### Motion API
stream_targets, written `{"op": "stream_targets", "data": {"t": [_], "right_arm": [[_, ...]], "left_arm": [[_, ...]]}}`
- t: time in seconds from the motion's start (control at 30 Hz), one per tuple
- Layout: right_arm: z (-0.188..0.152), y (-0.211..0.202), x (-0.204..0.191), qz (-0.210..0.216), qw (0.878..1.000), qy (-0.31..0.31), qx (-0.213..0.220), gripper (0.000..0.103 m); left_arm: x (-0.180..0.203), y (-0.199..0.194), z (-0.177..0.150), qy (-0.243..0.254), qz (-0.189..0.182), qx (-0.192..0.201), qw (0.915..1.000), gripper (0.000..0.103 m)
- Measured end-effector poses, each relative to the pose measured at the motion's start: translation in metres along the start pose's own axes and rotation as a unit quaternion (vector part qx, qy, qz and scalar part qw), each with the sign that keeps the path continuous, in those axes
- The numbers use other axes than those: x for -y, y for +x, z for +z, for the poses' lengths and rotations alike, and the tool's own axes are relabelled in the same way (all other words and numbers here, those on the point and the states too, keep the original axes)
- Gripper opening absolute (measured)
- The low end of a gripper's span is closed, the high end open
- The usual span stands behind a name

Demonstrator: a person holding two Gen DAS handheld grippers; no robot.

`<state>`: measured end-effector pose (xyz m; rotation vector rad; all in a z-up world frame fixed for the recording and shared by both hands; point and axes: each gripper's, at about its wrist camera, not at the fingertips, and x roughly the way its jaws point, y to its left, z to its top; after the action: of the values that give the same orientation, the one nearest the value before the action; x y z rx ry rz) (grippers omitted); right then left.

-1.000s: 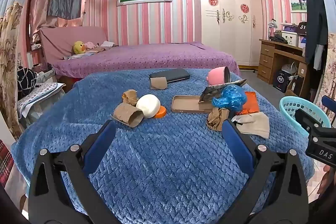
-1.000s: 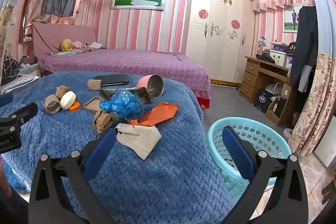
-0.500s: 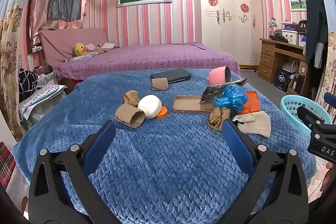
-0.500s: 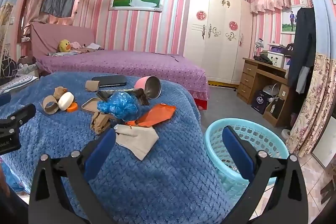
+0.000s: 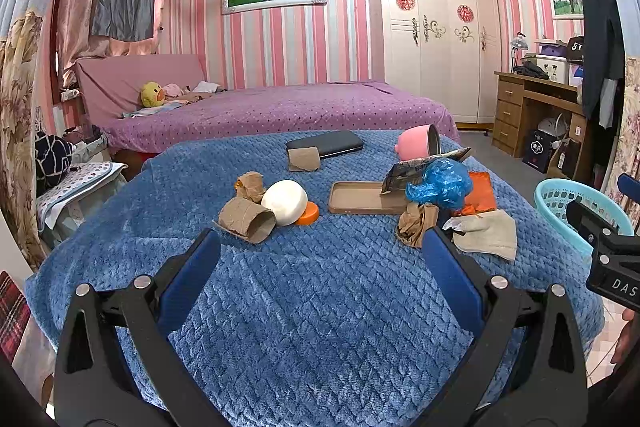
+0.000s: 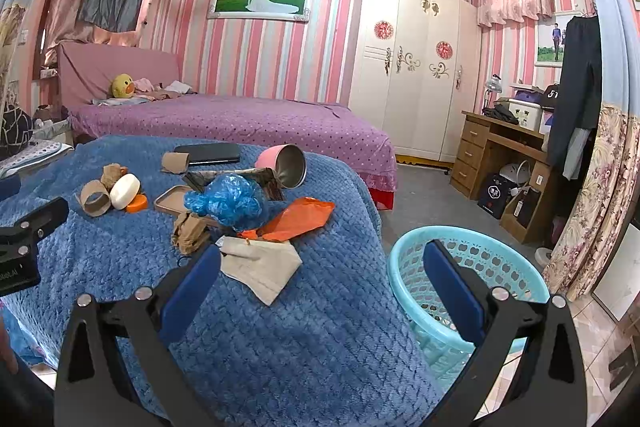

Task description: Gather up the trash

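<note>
Trash lies on a blue blanket (image 5: 320, 299): a cardboard roll (image 5: 247, 219), a crumpled brown paper (image 5: 416, 225), a blue plastic bag (image 5: 438, 183), an orange wrapper (image 5: 480, 189), a beige paper (image 5: 486, 239) and a dark foil wrapper (image 5: 420, 167). A turquoise basket (image 6: 468, 283) stands on the floor to the right. My left gripper (image 5: 320, 259) is open and empty, short of the trash. My right gripper (image 6: 320, 267) is open and empty, between the beige paper (image 6: 260, 267) and the basket.
A white round object (image 5: 285, 202) on an orange lid, a tan tray (image 5: 360, 197), a pink cup (image 5: 416, 143) on its side and a black phone (image 5: 326, 143) also lie on the blanket. A purple bed (image 5: 280, 111) is behind, a wooden desk (image 6: 500, 151) at right.
Both grippers have shifted slightly; the views have risen a little and the trash sits a bit lower and farther. Both stay open and empty.
</note>
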<state>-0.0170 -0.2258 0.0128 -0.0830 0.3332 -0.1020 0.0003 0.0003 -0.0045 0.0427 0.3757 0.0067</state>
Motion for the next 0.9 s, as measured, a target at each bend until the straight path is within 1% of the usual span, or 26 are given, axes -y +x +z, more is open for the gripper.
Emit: {"op": "stream_targets", "data": {"t": [0.9], "right_arm": [[-0.0017, -0.0005, 0.0008, -0.001, 1.0, -0.001, -0.001, 0.099]], "left_arm": [[0.0007, 0.0004, 0.0003, 0.002, 0.0, -0.001, 1.0, 0.098]]}}
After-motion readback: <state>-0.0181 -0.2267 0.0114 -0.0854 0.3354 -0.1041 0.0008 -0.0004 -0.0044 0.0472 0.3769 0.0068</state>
